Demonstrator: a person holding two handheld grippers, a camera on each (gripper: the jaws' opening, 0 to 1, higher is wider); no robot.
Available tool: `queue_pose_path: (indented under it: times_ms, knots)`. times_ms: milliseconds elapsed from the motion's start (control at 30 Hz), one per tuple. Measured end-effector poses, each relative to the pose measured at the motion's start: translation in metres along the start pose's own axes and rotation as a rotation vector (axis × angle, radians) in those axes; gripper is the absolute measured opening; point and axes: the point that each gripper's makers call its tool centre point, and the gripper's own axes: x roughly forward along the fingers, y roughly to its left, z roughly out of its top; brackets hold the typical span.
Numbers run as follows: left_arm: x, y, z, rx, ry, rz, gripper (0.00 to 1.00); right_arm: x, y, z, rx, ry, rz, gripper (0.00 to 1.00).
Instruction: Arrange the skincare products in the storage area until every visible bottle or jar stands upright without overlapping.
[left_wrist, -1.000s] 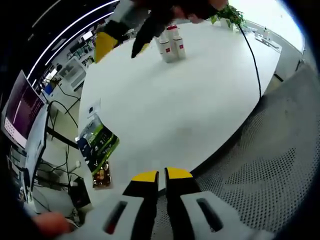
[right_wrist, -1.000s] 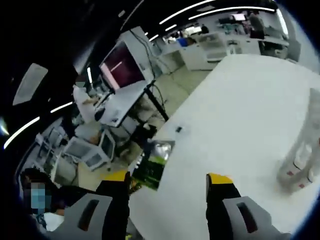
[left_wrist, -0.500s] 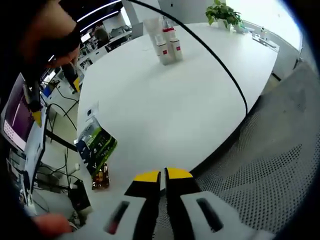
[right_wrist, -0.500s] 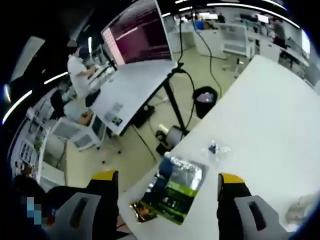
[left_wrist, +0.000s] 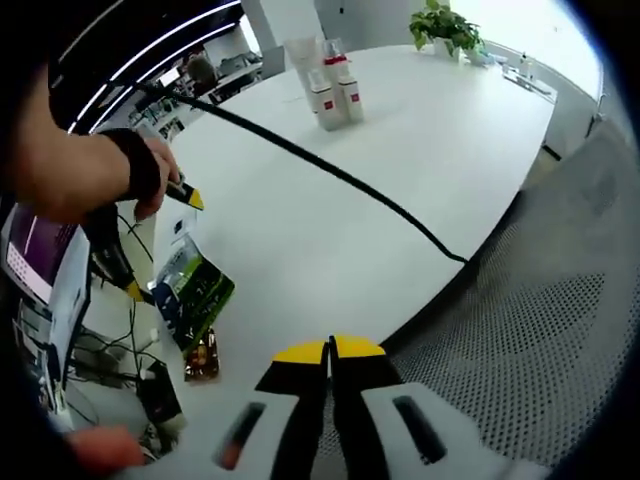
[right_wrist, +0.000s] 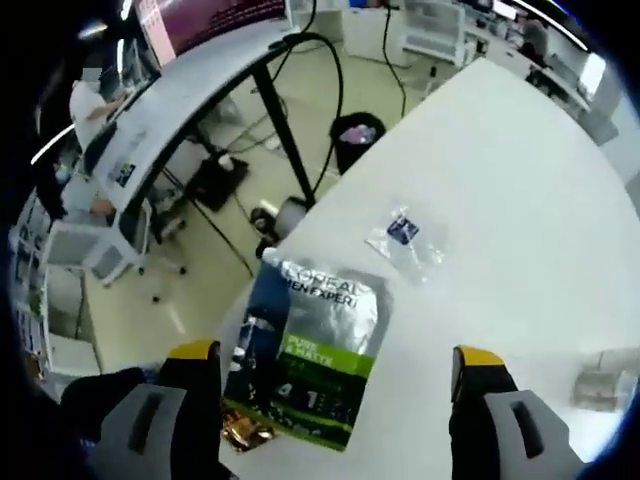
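Swung down from the bottles (left_wrist: 330, 90), the right gripper (right_wrist: 335, 365) now hangs wide open, empty, over the foil pouch (right_wrist: 310, 345); straddle it squarely before closing, while the left gripper (left_wrist: 328, 350) idles shut and empty.

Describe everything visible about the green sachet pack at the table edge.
The sachet pack is a flat, glossy foil packet, silver at one end, with green, dark blue and white print. It lies flat at the white table edge, overlapping a gold-brown packet, between the right gripper's wide-open jaws, untouched.
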Motion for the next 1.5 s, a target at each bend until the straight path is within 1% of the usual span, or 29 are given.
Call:
queue_pose_path:
  times_ms: [33, 133, 233, 333, 433, 500, 600, 667, 700, 733, 767, 800, 900, 1000, 1100, 1167, 1200, 1300, 1367, 1467, 1500]
  knots:
    - [0.0, -0.001, 0.0, 0.002, 0.001, -0.001, 0.0, 0.003, 0.002, -0.001, -0.011, 0.005, -0.01, 0.99]
    - [0.0, -0.002, 0.001, 0.006, -0.007, -0.004, 0.0, 0.009, 0.016, 0.001, -0.011, 0.005, -0.012, 0.99]
    - [-0.003, 0.002, 0.007, -0.021, -0.045, 0.012, 0.0, 0.012, 0.019, -0.001, -0.065, 0.012, -0.064, 0.99]
    - [-0.002, 0.004, 0.005, -0.031, -0.039, 0.018, 0.0, 0.016, 0.019, -0.018, -0.081, 0.063, -0.095, 0.99]
    - [-0.002, 0.002, 0.004, -0.027, -0.032, 0.016, 0.0, 0.024, 0.031, -0.023, -0.038, 0.08, -0.064, 0.99]
    - [-0.002, 0.003, 0.004, -0.031, -0.033, 0.018, 0.0, 0.017, 0.034, -0.033, -0.05, 0.099, -0.079, 0.99]
    - [-0.002, 0.004, 0.004, -0.037, -0.031, 0.022, 0.0, 0.025, 0.032, -0.031, -0.049, 0.096, -0.08, 0.99]
    - [-0.002, 0.005, 0.004, -0.039, -0.032, 0.024, 0.0, 0.022, 0.027, -0.027, -0.054, 0.093, -0.078, 0.99]
    - [-0.003, 0.005, 0.005, -0.041, -0.033, 0.026, 0.0, 0.021, 0.025, -0.025, -0.057, 0.092, -0.077, 0.97]
    - [-0.003, 0.005, 0.005, -0.041, -0.034, 0.026, 0.0, 0.021, 0.023, -0.021, -0.055, 0.07, -0.079, 0.93]
    - [-0.003, 0.005, 0.005, -0.04, -0.035, 0.026, 0.0, 0.022, 0.021, -0.017, -0.053, 0.047, -0.081, 0.86]
    - [-0.003, 0.006, 0.005, -0.04, -0.036, 0.026, 0.0, 0.022, 0.018, -0.013, -0.051, 0.025, -0.083, 0.81]
    - [-0.003, 0.005, 0.006, -0.037, -0.039, 0.025, 0.0, 0.023, 0.018, -0.016, -0.083, -0.006, -0.075, 0.73]
    - [-0.001, 0.003, 0.003, -0.026, -0.022, 0.016, 0.0, 0.027, 0.013, -0.01, -0.115, -0.041, -0.07, 0.61]
    - [-0.001, 0.002, 0.003, -0.021, -0.024, 0.014, 0.0, 0.024, 0.008, -0.012, -0.155, -0.045, -0.057, 0.51]
    - [-0.001, 0.002, 0.003, -0.019, -0.025, 0.012, 0.0, 0.022, 0.005, -0.012, -0.218, -0.048, -0.024, 0.28]
    - [-0.002, 0.002, 0.003, -0.019, -0.025, 0.01, 0.0, 0.021, 0.004, -0.013, -0.249, -0.049, -0.007, 0.26]
    - [-0.001, 0.001, 0.003, -0.014, -0.024, 0.006, 0.0, 0.021, -0.002, -0.013, -0.331, -0.048, 0.009, 0.17]
    - [-0.001, 0.0, 0.003, -0.012, -0.023, 0.005, 0.0, 0.017, -0.008, -0.018, -0.344, -0.053, 0.036, 0.12]
    - [0.0, -0.001, 0.001, -0.006, -0.013, -0.002, 0.0, 0.018, -0.012, -0.017, -0.334, -0.041, 0.079, 0.07]
    - [0.0, -0.002, 0.001, -0.004, -0.012, -0.003, 0.0, 0.017, -0.013, -0.017, -0.326, -0.048, 0.099, 0.05]
